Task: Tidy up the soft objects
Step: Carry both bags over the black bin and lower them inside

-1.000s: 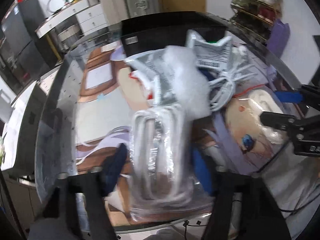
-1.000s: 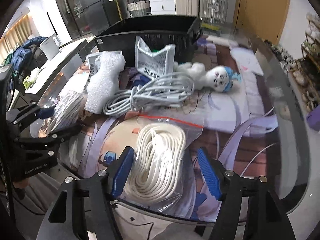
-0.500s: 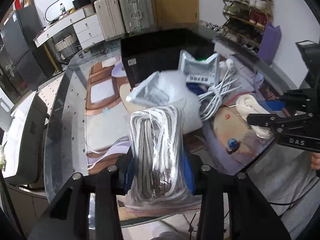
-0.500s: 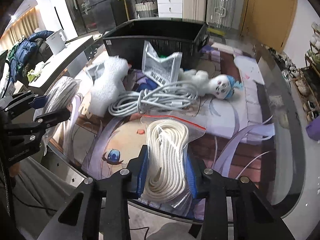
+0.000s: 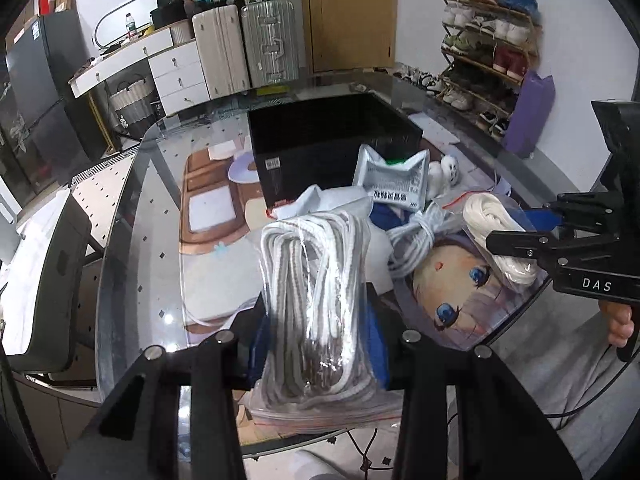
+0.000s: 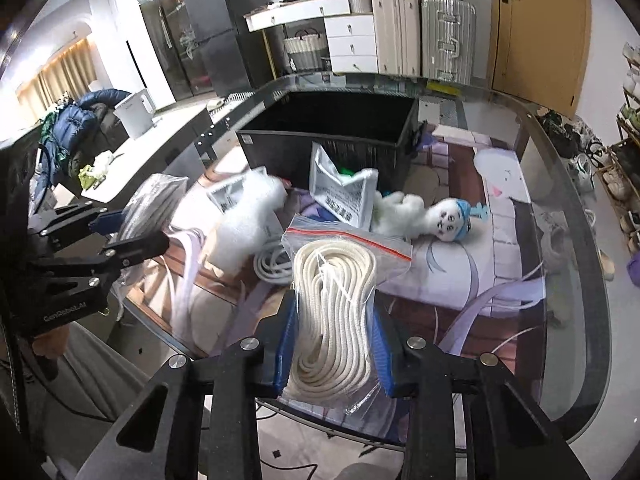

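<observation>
My left gripper [image 5: 318, 344] is shut on a clear bag of grey-white rope [image 5: 316, 292] and holds it above the table's near edge; it also shows in the right wrist view [image 6: 150, 208]. My right gripper [image 6: 334, 348] is shut on a zip bag of cream rope [image 6: 334, 312], lifted off the table; it also shows in the left wrist view [image 5: 500, 240]. A black bin [image 6: 332, 136] stands open at the back. In front of it lie a silver pouch [image 6: 344, 196], a white foam wrap [image 6: 248, 224], a coiled white cable [image 6: 272, 264] and a white plush doll [image 6: 420, 216].
The glass table [image 6: 560, 264] carries a printed anime mat [image 6: 480, 264]. A white counter [image 6: 132, 152] stands to the left. Suitcases [image 5: 248, 48] and a shoe rack [image 5: 488, 48] line the room behind the table.
Both grippers closed on their rope bags and lifted them off the table. The foam wrap shifted a little.
</observation>
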The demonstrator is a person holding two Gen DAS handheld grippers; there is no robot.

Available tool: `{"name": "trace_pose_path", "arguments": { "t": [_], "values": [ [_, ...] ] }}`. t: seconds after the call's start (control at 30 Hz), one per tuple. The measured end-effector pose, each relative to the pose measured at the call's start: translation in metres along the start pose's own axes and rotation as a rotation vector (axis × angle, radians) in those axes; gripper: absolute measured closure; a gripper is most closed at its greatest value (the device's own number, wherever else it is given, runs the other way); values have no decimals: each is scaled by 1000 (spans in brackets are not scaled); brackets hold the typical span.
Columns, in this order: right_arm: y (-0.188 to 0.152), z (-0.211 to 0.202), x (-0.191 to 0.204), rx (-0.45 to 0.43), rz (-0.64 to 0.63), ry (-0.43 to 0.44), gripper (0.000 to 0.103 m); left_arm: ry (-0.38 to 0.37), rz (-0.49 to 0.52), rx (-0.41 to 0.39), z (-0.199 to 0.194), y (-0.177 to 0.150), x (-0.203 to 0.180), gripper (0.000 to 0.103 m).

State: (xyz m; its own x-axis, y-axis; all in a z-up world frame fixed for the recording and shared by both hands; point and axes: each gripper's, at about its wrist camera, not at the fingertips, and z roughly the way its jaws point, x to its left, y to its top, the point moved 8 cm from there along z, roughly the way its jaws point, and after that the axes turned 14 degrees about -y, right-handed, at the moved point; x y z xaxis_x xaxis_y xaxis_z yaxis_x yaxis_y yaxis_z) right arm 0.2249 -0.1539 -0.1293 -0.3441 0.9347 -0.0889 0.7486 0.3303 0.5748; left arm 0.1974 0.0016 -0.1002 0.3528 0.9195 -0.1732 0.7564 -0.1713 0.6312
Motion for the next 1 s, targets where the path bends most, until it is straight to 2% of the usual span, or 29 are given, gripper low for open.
{"name": "trace_pose_path", "arguments": {
  "t": [0.27,0.43,0.57,0.67,0.87,1.0],
  "values": [
    [23,-22,4,-75,13,33,69,-5,9,-38,-10,15,-7,63],
    [55,-46,4,-186,13,17,69,-5,10,-98,-24,42,-6,63],
    [86,-65,9,-290,13,5,69,14,14,-179,-36,72,-2,63],
    [105,-72,12,-337,14,-6,69,15,18,-212,-40,87,-2,63],
    [137,-71,12,-381,25,-25,69,19,16,-277,-36,118,10,64],
    [162,-56,6,-388,48,-32,69,1,-7,-300,-24,133,26,63]
  ]
}}
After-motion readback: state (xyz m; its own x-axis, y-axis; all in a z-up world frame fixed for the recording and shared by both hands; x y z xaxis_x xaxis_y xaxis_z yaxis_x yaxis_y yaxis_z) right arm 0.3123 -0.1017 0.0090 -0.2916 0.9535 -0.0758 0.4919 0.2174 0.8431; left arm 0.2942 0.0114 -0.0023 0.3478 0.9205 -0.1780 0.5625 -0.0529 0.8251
